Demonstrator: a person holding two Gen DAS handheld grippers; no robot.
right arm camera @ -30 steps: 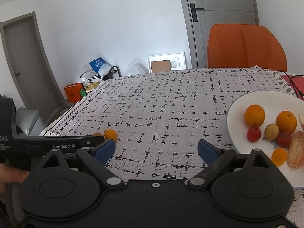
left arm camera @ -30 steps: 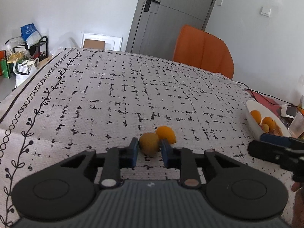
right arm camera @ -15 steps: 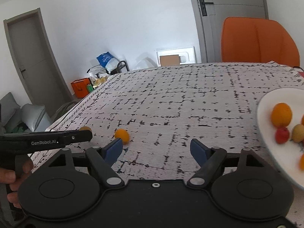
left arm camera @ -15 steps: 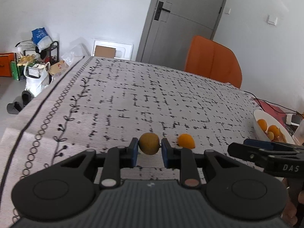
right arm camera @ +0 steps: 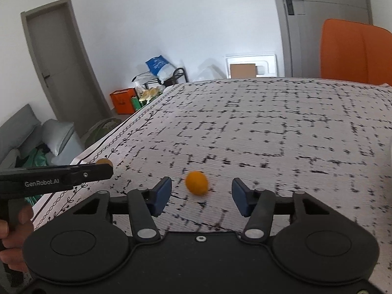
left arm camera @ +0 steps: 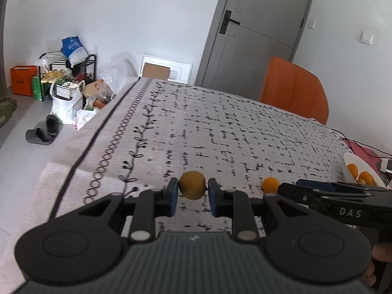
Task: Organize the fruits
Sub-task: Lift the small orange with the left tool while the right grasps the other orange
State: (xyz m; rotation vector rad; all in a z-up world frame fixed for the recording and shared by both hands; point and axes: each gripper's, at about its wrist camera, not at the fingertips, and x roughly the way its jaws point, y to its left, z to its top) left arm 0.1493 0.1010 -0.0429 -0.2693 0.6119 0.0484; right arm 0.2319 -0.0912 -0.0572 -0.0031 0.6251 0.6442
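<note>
- Clutter [left arm camera: 66,85] fills the far left of the left wrist view: an orange box, bags, a black rack and dark slippers on the floor beside the table.
- The right wrist view alone shows a grey door [right arm camera: 61,56] and grey cushions [right arm camera: 36,137] in that left part of the room.
- The patterned tablecloth [left arm camera: 220,134] covers the table in both views, with a ring-and-vine border along its left edge.
- The left gripper [left arm camera: 192,193] pinches a yellow-brown fruit [left arm camera: 192,188] between its blue pads, held clear above the cloth.
- From the right wrist view, that fruit [right arm camera: 104,161] is only a small sliver behind the left gripper's black finger, so the grip itself shows only in the left view.
- A small orange fruit [right arm camera: 196,182] lies on the cloth, just right of the held one.
- The right gripper [right arm camera: 199,193] frames this orange fruit; its jaws have just been closing, yet the pads stand apart from it on both sides.
- In the left wrist view the same orange fruit [left arm camera: 270,184] peeks out just past the right gripper's fingertip.
- An orange chair [left arm camera: 294,90] stands at the far side of the table, before a grey door.
- A white plate [left arm camera: 348,164] with several orange fruits sits at the right edge, seen only from the left wrist.
</note>
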